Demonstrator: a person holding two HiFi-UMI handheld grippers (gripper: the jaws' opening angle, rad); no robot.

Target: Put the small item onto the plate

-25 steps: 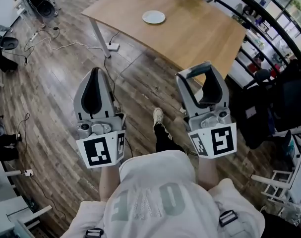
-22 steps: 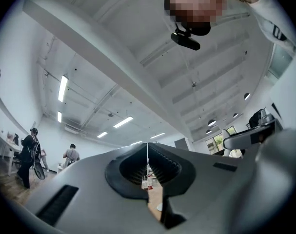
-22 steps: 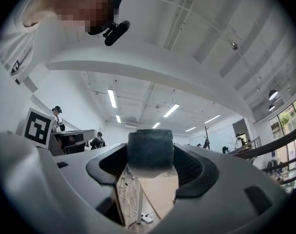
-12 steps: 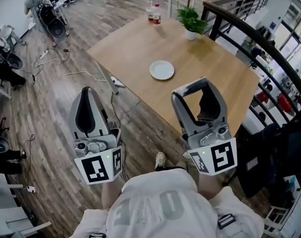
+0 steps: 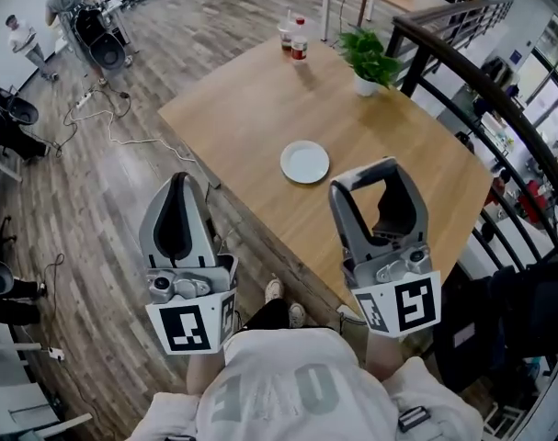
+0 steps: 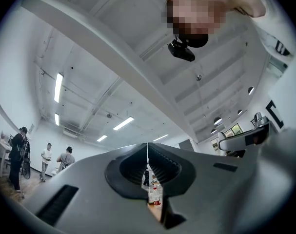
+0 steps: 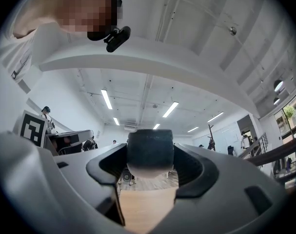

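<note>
A white plate (image 5: 305, 162) lies on the wooden table (image 5: 251, 108), near its front edge. My right gripper (image 5: 370, 176) hangs just in front of that edge, to the right of and nearer than the plate. In the right gripper view it (image 7: 150, 165) is shut on a small dark cylindrical item (image 7: 150, 152), with the tabletop showing below. My left gripper (image 5: 176, 186) is over the floor, left of the table's edge. Its jaws meet along a thin seam, so it (image 6: 148, 152) is shut with nothing in it.
Two bottles (image 5: 293, 37) and a potted plant (image 5: 369, 61) stand at the table's far side. A black railing (image 5: 481, 90) runs along the right. Cables (image 5: 122, 141) lie on the wooden floor at left, with people (image 5: 23, 35) and chairs beyond.
The table and plate have drawn nearer and lower in the head view, with more of the far side showing. Both grippers stay shut as before, side by side.
</note>
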